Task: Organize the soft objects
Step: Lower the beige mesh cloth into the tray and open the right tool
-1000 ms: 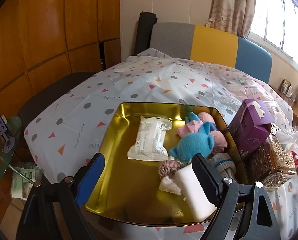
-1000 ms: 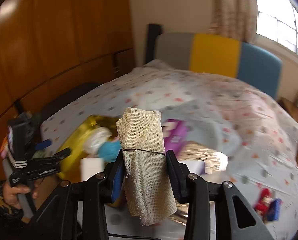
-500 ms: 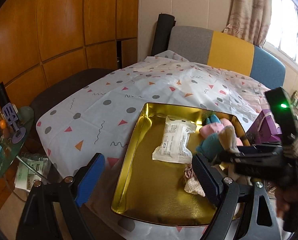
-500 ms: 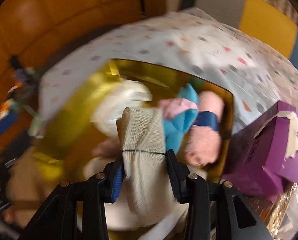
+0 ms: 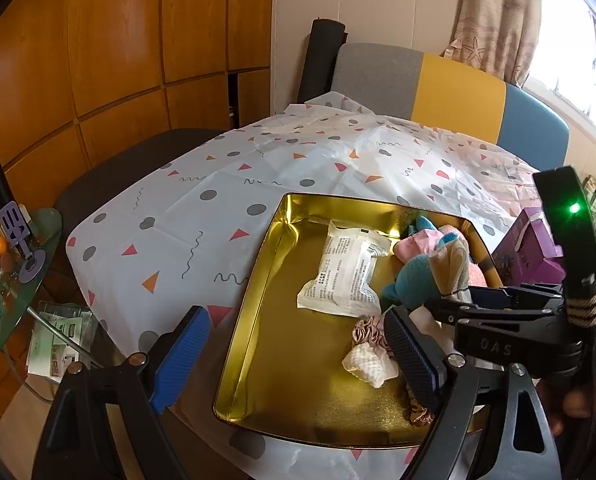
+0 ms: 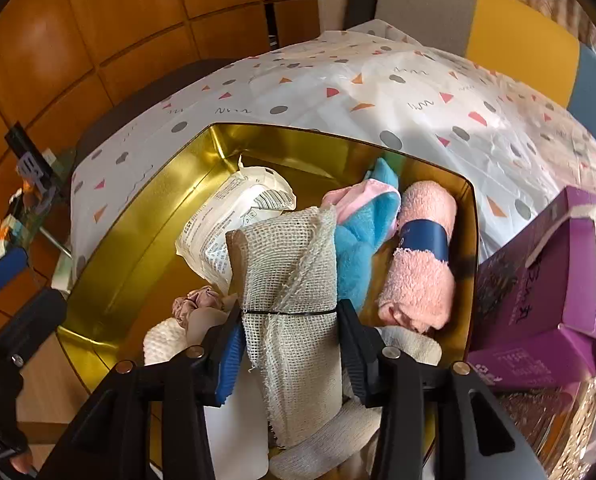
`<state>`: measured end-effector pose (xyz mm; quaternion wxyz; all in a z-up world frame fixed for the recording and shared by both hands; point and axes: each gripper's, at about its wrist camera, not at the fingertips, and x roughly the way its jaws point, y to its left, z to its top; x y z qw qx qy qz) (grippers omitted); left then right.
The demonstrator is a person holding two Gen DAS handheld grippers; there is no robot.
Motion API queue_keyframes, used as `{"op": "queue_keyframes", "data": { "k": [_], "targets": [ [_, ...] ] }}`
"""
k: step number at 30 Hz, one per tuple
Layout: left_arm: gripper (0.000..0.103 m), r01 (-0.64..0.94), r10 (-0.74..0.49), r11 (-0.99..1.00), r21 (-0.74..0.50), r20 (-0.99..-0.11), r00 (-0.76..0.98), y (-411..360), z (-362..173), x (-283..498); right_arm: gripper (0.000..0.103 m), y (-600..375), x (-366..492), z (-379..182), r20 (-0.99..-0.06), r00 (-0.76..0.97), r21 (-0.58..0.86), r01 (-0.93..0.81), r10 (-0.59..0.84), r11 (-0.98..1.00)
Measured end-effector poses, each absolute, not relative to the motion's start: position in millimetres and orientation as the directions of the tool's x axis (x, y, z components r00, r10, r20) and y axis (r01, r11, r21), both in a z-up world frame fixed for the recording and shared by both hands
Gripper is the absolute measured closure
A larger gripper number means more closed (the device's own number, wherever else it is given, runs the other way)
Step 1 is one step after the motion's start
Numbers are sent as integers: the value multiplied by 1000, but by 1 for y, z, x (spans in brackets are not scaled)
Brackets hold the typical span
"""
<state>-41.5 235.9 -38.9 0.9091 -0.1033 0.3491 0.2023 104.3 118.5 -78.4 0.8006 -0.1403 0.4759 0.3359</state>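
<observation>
The right tool [image 6: 290,336] tilts steeply down over the gold tray [image 6: 138,216], its jaws just easing apart around the mesh cloth roll [image 6: 294,280]. The left tool [image 5: 294,356] hangs spread and empty at the tray's near edge.

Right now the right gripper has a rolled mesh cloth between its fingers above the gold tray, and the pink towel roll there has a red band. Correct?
Nearly. In the right wrist view the pink towel roll wears a dark blue band, not red. The rest holds: the mesh cloth roll sits in the right gripper over the gold tray.
</observation>
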Motion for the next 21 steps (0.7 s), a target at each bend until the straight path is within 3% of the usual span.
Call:
{"op": "queue_keyframes", "data": {
  "k": [2, 6, 21],
  "targets": [
    [11, -444, 296, 894, -51, -678, 673, 236, -39, -42, 58, 116, 103, -74, -849, 313, 125, -664, 426, 737],
    [11, -444, 299, 895, -46, -677, 673, 234, -39, -43, 46, 105, 100, -61, -816, 337, 158, -652, 470, 742],
    [11, -401, 282, 916, -21, -678, 679, 218, -37, -42, 46, 23, 73, -1, -683, 504, 145, -615, 528, 775]
  ]
}}
